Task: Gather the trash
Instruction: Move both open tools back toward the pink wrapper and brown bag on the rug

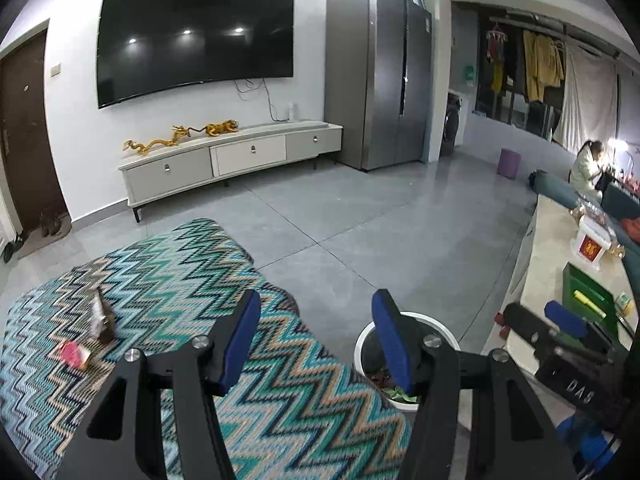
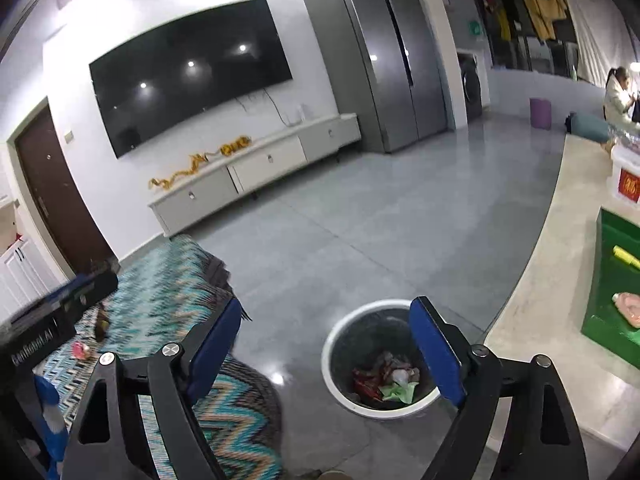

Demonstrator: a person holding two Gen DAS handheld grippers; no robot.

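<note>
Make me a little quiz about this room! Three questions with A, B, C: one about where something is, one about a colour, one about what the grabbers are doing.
1. Where is the pink wrapper?
A. On the zigzag rug
B. In the bin
C. On the TV stand

2. What colour is the rim of the trash bin?
A. Red
B. White
C. Yellow

3. What is the right gripper doing?
A. Squeezing a bottle
B. Shut tight on nothing
C. Open and empty

Answers:
1. A: the wrapper lies on the rug beside a dark bottle.
2. B: a white ring runs round the bin's dark inside.
3. C: its blue pads stand wide apart with only floor and bin between them.
</note>
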